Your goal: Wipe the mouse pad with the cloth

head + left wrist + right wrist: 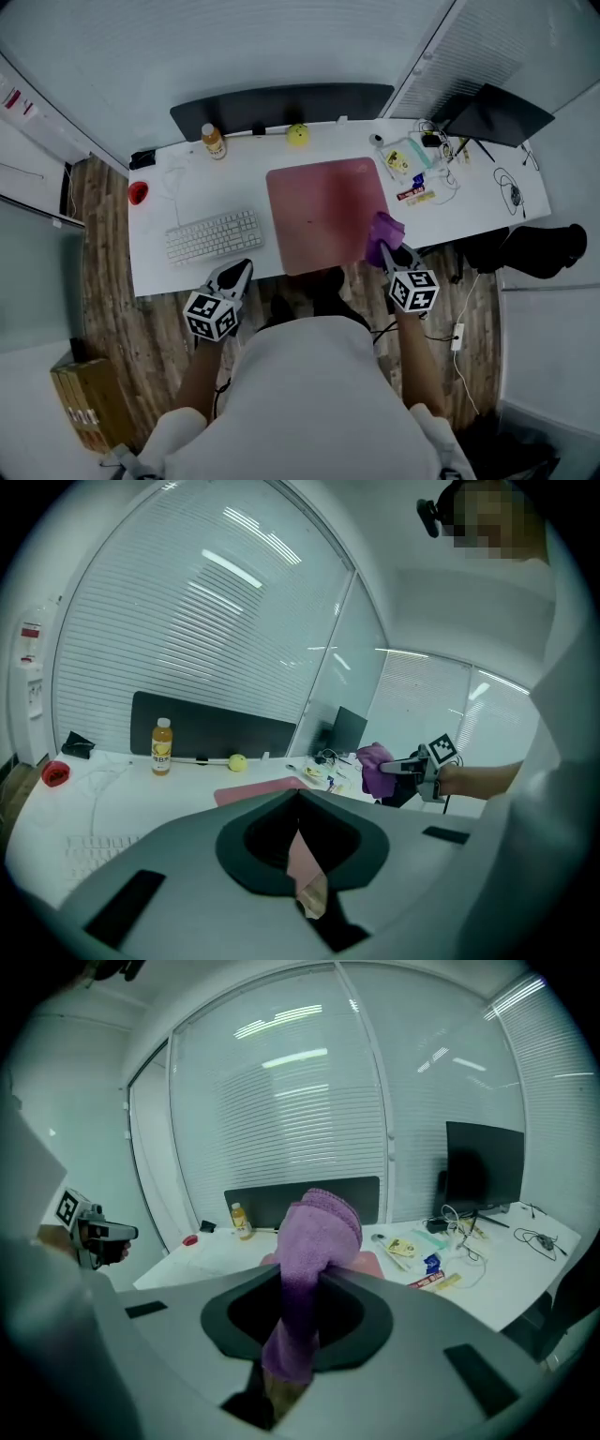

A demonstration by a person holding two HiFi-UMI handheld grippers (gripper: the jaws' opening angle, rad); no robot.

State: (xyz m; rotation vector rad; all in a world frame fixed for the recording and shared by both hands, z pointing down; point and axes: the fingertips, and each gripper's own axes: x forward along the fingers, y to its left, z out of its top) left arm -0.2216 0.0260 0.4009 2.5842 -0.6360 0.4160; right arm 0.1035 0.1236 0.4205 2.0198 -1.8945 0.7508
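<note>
Right gripper view: purple cloth (314,1241), lower end hidden between jaws

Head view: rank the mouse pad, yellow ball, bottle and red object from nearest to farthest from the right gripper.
From the right gripper, whose jaws hold the cloth:
1. mouse pad, just left of the jaws.
2. yellow ball, at the back, centre.
3. bottle, back left.
4. red object, far left end.
</note>
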